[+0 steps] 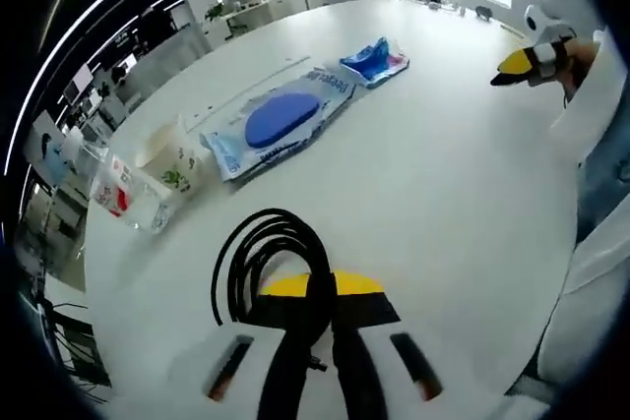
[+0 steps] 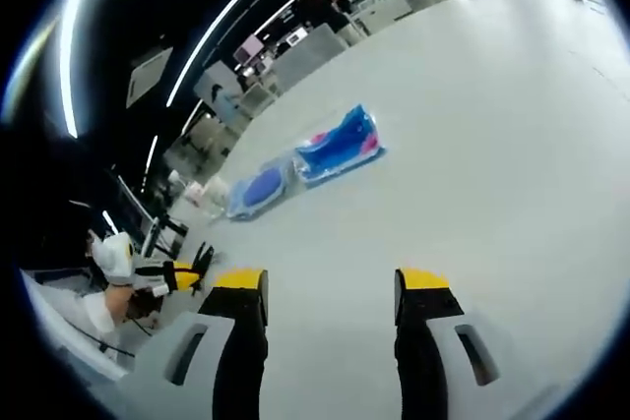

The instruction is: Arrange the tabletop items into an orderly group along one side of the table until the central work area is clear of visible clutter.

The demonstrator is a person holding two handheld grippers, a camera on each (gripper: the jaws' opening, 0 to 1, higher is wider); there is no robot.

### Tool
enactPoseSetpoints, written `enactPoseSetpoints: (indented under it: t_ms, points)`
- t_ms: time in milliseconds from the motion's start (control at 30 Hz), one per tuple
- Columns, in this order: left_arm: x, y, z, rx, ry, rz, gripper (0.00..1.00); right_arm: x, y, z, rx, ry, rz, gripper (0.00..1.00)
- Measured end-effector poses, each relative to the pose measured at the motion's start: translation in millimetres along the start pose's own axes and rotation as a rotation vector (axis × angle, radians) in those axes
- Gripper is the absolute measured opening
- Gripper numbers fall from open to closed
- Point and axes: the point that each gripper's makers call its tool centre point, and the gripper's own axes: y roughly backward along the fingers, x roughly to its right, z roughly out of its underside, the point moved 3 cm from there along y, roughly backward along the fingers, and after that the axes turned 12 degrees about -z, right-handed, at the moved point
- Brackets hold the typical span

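Coiled black cable (image 1: 271, 263) sits clamped in the left tongs (image 1: 320, 287) on the white desk (image 1: 443, 194). Beyond lie a blue wipes pack (image 1: 281, 120), a smaller blue pouch (image 1: 374, 59) and clear cups (image 1: 148, 184), writing unreadable. Right tongs (image 2: 330, 287) stand apart, empty.

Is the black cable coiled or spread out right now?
Coiled: the black cable lies in loops on the table, pinched between the closed jaws of the left hand-held gripper.
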Motion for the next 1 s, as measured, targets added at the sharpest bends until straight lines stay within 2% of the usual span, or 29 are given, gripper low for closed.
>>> enactPoseSetpoints:
  t_ms: [133, 200, 267, 433, 567, 600, 633, 733, 933, 1000]
  points:
    - [3.6, 7.5, -23.7, 0.071, -0.044, -0.002, 0.0, -1.4, 0.9, 0.9, 0.01, -0.027, -0.007, 0.5]
    - [3.7, 11.1, -31.0, 0.087, -0.052, -0.007, 0.0, -1.9, 1.0, 1.7, 0.012, -0.039, -0.01, 0.5]
    - [3.8, 15.8, -40.5, 0.118, -0.095, -0.022, 0.0, -2.9, 0.8, 1.7, 0.018, -0.052, -0.019, 0.5]
    - [12.8, 30.8, -60.1, 0.174, -0.26, -0.041, 0.01, -10.6, -2.2, 2.6, 0.012, -0.074, -0.047, 0.49]
    - [23.9, 38.9, -69.5, 0.201, -0.333, -0.029, 0.01, -15.8, -5.4, 2.5, 0.004, -0.072, -0.059, 0.49]
    - [26.7, 41.5, -72.8, 0.209, -0.383, -0.034, 0.01, -18.7, -6.8, 1.7, 0.003, -0.074, -0.066, 0.49]
    - [27.8, 42.1, -73.6, 0.21, -0.397, -0.036, 0.01, -19.7, -7.5, 1.4, 0.003, -0.076, -0.068, 0.49]
    - [39.3, 46.3, -81.6, 0.236, -0.47, -0.033, 0.01, -32.4, -16.0, -2.6, -0.003, -0.081, -0.104, 0.49]
    - [52.8, 50.0, -97.5, 0.284, -0.49, -0.018, 0.01, -62.0, -38.5, -9.1, -0.031, -0.066, -0.19, 0.49]
    - [56.1, 50.7, -102.1, 0.297, -0.502, -0.017, 0.01, -75.2, -46.9, -10.9, -0.046, -0.092, -0.231, 0.48]
